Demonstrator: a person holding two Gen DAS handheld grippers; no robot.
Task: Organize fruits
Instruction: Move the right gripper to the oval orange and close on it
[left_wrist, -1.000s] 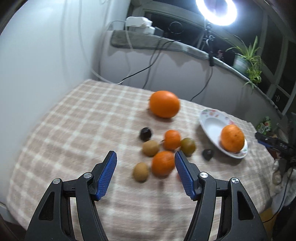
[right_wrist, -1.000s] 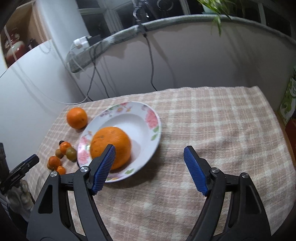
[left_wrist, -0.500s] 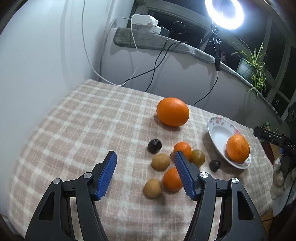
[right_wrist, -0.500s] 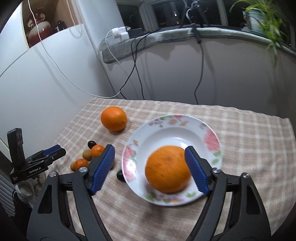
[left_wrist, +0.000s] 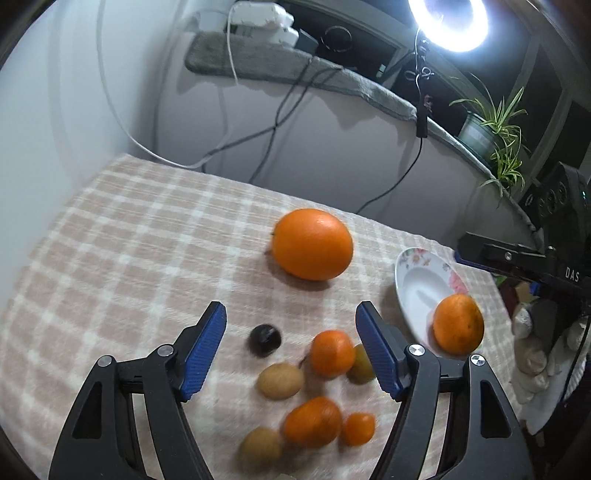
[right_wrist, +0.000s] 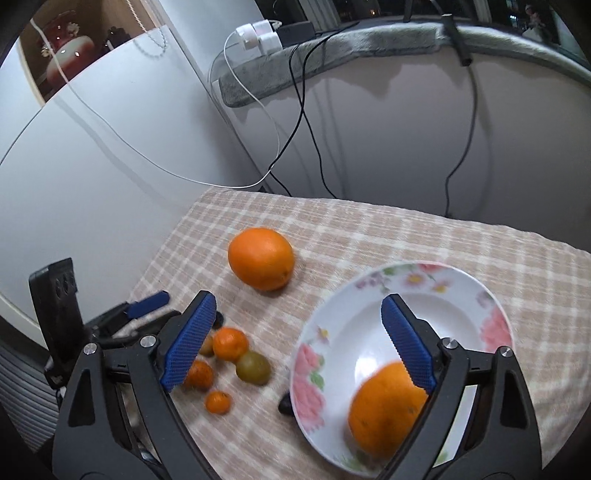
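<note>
A large orange (left_wrist: 312, 243) lies on the checked tablecloth (left_wrist: 147, 240); it also shows in the right wrist view (right_wrist: 260, 258). A second orange (left_wrist: 458, 329) sits in the flowered plate (left_wrist: 417, 284), seen too in the right wrist view (right_wrist: 386, 410) in its plate (right_wrist: 491, 325). Small tangerines (left_wrist: 331, 353), kiwis (left_wrist: 280, 380), a greenish fruit (right_wrist: 253, 367) and a dark fruit (left_wrist: 265, 339) cluster between them. My left gripper (left_wrist: 291, 347) is open above the cluster. My right gripper (right_wrist: 297, 336) is open over the plate's left edge.
A grey ledge (left_wrist: 295, 70) with cables and a power strip (left_wrist: 266, 18) runs behind the table. A ring light (left_wrist: 447, 18) and a potted plant (left_wrist: 491, 129) stand at the back right. A white wall (left_wrist: 55, 110) borders the left.
Both grippers moved forward and stayed open. The left one came closer to the fruit cluster and large orange. The right one swung left, so the plate now sits lower right in its view.
</note>
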